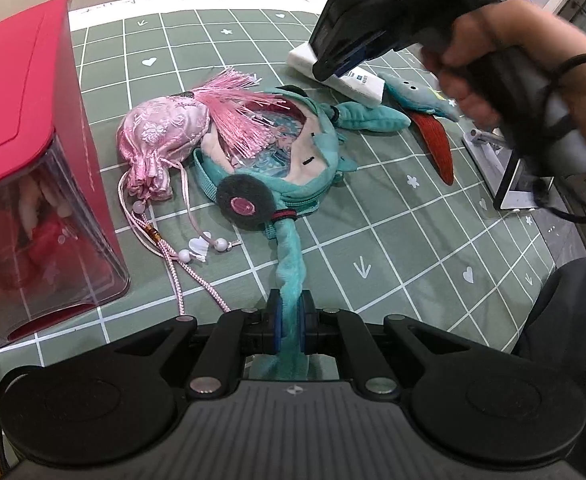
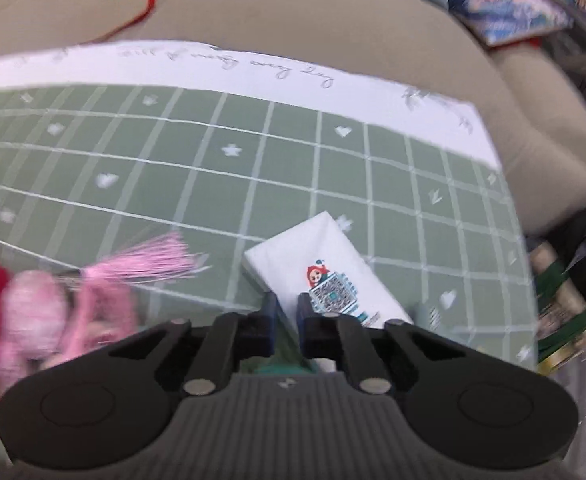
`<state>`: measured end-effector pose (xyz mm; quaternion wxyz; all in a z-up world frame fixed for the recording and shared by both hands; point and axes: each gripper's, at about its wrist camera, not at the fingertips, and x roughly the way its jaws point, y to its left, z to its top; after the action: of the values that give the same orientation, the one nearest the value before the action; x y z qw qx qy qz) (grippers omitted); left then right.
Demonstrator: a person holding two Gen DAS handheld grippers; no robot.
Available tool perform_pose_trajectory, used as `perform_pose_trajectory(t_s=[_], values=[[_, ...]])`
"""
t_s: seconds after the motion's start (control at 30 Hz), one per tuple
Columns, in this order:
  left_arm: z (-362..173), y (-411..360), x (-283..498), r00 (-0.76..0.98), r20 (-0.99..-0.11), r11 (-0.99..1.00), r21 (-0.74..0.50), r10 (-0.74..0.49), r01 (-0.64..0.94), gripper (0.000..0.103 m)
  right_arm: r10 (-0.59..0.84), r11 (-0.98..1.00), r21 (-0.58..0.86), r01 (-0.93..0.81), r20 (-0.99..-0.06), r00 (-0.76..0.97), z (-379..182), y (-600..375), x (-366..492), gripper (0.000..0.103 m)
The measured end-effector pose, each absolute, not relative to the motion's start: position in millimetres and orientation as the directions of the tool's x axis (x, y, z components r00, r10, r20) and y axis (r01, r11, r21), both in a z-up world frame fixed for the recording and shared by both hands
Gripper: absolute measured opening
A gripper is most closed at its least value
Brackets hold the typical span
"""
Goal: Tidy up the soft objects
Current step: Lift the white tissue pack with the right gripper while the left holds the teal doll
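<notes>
Left claw [image 1: 289,320] pinches teal plush [image 1: 277,160]; only right claw [image 2: 285,316], nearly closed, shows tissue pack [image 2: 325,268].

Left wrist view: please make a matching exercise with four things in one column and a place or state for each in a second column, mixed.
1. teal plush tail
2. pink satin pouch
3. white tissue pack
4. red box

a. below the right tool
b. at the mat's left edge
c. clamped in the left tool
d. resting against the plush's left side

Pairs: 1-c, 2-d, 3-a, 4-b
</notes>
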<state>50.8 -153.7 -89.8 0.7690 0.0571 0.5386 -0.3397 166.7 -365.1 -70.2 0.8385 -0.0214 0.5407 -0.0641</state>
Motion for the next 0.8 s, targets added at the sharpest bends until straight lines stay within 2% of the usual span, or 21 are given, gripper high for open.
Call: perform_pose_trajectory(t_s=[0.17, 0.3, 0.33, 0.4, 0.43, 0.47, 0.5, 0.53, 0.67, 0.8], values=[[-89, -152, 51, 0.185, -0.867, 0.763, -0.284, -0.463, 0.581, 0.008, 0.05, 0.986, 0.111, 0.127, -0.91, 0.411, -41, -371, 149, 0.0], [-89, -151, 52, 0.177, -0.866, 0.764, -0.295, -0.467, 0.574, 0.008, 0.153, 0.964, 0.227, 0.143, -0.903, 0.402, -22, -374, 143, 0.0], [-89, -150, 53, 0.174, -0.866, 0.764, -0.297, -0.468, 0.572, 0.008, 0.162, 0.962, 0.234, 0.14, -0.904, 0.396, -22, -374, 144, 0.0], [-89, -150, 53, 0.172, -0.867, 0.765, -0.3, -0.468, 0.57, 0.008, 0.08, 0.982, 0.142, 0.126, -0.912, 0.401, -26, -369, 145, 0.003], [-88, -150, 53, 0.171, -0.868, 0.765, -0.3, -0.467, 0.57, 0.008, -0.002, 0.99, 0.057, 0.129, -0.91, 0.414, -30, -367, 146, 0.013], [-88, -150, 53, 0.17, -0.868, 0.765, -0.299, -0.467, 0.571, 0.008, -0.06, 0.991, -0.004, 0.131, -0.903, 0.425, -35, -367, 148, 0.042], [-88, -150, 53, 0.171, -0.868, 0.765, -0.299, -0.467, 0.571, 0.008, -0.084, 0.991, -0.031, 0.127, -0.897, 0.435, -41, -370, 150, 0.059], [-88, -150, 53, 0.171, -0.868, 0.764, -0.298, -0.467, 0.572, 0.008, -0.073, 0.992, -0.019, 0.128, -0.896, 0.437, -48, -375, 153, 0.085], [-88, -150, 52, 0.172, -0.868, 0.761, -0.292, -0.465, 0.58, 0.008, 0.02, 0.992, 0.068, 0.108, -0.92, 0.392, -70, -385, 163, 0.088], [-90, -152, 53, 0.163, -0.867, 0.756, -0.301, -0.47, 0.582, 0.008, -0.009, 0.999, 0.008, 0.048, -0.939, 0.345, -92, -380, 174, 0.094]])
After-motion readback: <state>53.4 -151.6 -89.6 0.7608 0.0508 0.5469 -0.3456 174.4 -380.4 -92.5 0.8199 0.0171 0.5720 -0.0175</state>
